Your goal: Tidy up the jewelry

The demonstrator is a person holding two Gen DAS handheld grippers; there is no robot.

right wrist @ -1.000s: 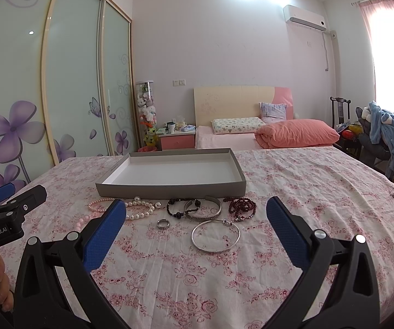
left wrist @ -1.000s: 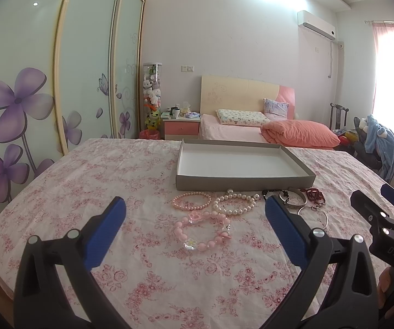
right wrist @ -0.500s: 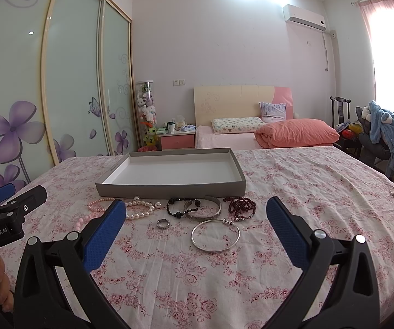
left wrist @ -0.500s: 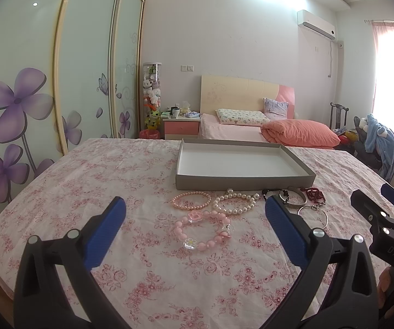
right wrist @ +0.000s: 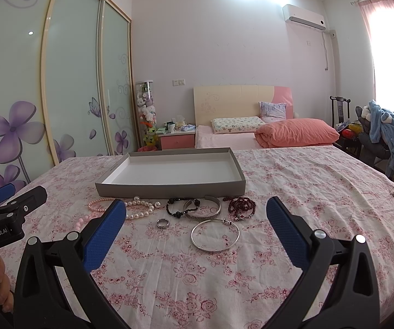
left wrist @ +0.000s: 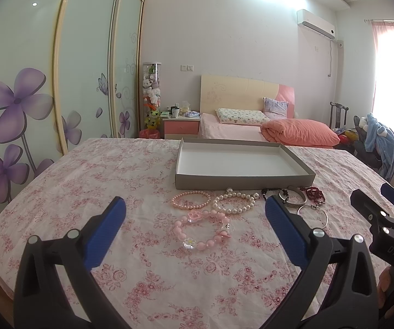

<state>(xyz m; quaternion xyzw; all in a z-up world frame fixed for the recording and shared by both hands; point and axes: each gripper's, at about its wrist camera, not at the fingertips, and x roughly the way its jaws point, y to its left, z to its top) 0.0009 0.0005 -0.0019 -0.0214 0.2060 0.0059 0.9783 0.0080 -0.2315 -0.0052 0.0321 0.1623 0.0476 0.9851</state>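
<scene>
A grey shallow box (left wrist: 186, 185) (right wrist: 169, 189) with a white inside stands on the floral tablecloth. In front of it lie a pink pearl bracelet (left wrist: 190, 200), a white pearl bracelet (left wrist: 234, 204), a chunky pink flower bracelet (left wrist: 201, 230), a black bead bracelet (right wrist: 181, 207), a silver cuff (right wrist: 203, 209), a dark red bead bracelet (right wrist: 239, 205), a thin silver bangle (right wrist: 215, 234) and a small ring (right wrist: 162, 223). My left gripper (left wrist: 195, 219) is open above the flower bracelet. My right gripper (right wrist: 197, 219) is open above the bangle. Both are empty.
The table (right wrist: 320, 192) has a pink floral cloth. A small dark object (right wrist: 393, 194) lies near its right edge. Beyond it are a bed (right wrist: 251, 134), a wardrobe with flower doors (left wrist: 18, 104) and a chair with clothes (right wrist: 383, 134).
</scene>
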